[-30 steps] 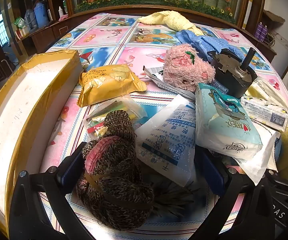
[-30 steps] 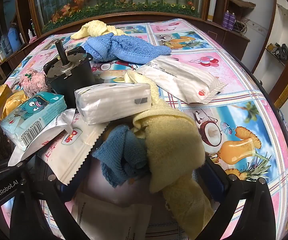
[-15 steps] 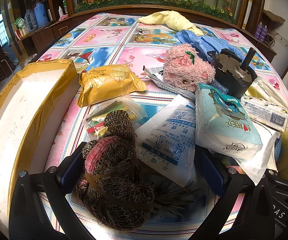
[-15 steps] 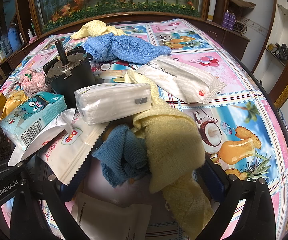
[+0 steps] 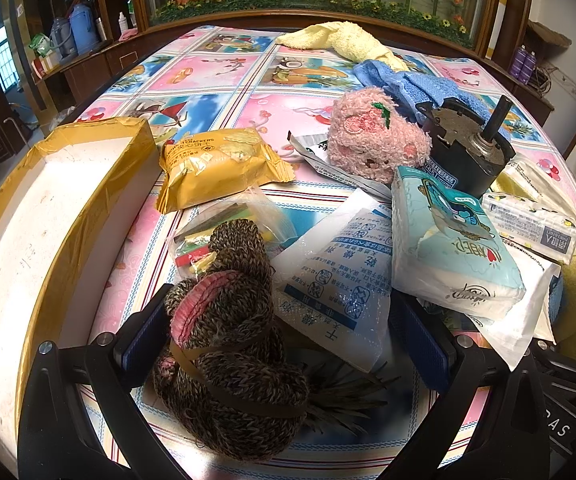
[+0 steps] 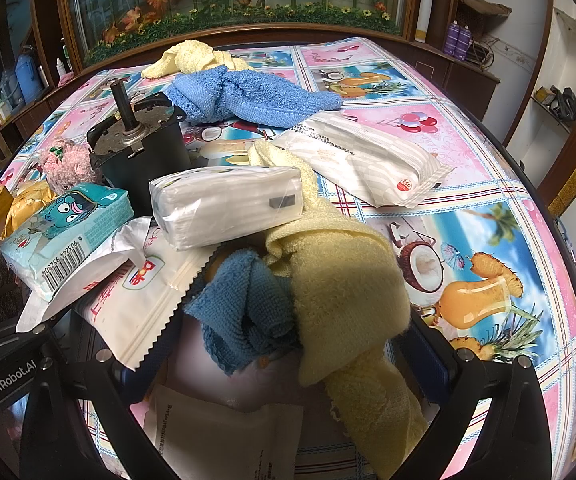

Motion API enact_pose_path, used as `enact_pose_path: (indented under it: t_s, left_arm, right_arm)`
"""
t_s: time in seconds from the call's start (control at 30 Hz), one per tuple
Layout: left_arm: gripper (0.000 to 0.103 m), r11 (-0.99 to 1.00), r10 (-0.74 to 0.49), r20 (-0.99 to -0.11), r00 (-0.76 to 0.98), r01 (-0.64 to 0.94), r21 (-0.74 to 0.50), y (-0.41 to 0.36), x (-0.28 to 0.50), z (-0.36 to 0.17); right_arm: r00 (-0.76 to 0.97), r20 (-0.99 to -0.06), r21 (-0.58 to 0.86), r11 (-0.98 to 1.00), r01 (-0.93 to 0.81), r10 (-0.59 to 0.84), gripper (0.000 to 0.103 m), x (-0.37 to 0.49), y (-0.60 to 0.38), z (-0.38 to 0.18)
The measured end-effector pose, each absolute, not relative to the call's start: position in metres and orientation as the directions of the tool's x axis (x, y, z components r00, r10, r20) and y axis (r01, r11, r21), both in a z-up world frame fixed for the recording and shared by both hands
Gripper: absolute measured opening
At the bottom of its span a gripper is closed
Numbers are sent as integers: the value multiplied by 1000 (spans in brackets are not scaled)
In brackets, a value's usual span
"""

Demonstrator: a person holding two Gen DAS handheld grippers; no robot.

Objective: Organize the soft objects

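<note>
My left gripper (image 5: 284,336) is open, its fingers on either side of a brown knitted bundle (image 5: 232,340) and the corner of a white sachet (image 5: 335,284) on the table. A pink plush (image 5: 371,136) lies further back. My right gripper (image 6: 288,340) is open around a small blue cloth (image 6: 248,304) and a yellow towel (image 6: 343,292) draped over it. A larger blue towel (image 6: 256,96) and another yellow towel (image 6: 192,58) lie at the far side.
A yellow-taped open box (image 5: 28,232) stands at the left. A black motor (image 6: 140,148), tissue packs (image 6: 228,204) (image 5: 447,248), a wet-wipe pack (image 6: 363,156), a yellow cracker pack (image 5: 216,164) and a white bag (image 6: 140,292) crowd the patterned tablecloth (image 6: 467,140).
The yellow-taped box has shifted slightly in the left wrist view. Both grippers stay open in place.
</note>
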State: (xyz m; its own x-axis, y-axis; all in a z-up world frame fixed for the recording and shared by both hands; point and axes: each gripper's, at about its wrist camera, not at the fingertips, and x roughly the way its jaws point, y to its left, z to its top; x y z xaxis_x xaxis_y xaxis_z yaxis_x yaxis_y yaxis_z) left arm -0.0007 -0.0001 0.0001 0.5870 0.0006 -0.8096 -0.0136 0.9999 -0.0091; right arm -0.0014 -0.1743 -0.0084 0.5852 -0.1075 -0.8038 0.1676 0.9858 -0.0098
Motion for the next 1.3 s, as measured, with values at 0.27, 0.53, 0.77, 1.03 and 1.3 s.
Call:
enact_pose_path:
  t_s: [0.27, 0.53, 0.77, 1.03, 1.3]
  left_arm:
    - [103, 999, -27, -834, 551, 32, -11, 9, -17, 0]
    - [103, 1000, -15, -824, 567, 30, 3, 10, -30, 0]
    - [103, 999, -22, -829, 558, 40, 1, 11, -38, 1]
    - [96, 980, -198, -832, 519, 127, -154, 35, -62, 21]
    - [96, 968, -234, -660, 714, 108, -226, 92, -104, 88]
  right_arm:
    - [563, -824, -5, 994, 110, -67, 103, -6, -169, -5]
    - [456, -887, -11, 992, 126, -68, 103, -11, -166, -3]
    - [452, -890, -11, 995, 97, -54, 103, -27, -158, -4]
    - [386, -923, -6, 1000, -18, 2, 103, -40, -149, -1]
    - [596, -800, 62, 997, -44, 76, 100, -77, -163, 72]
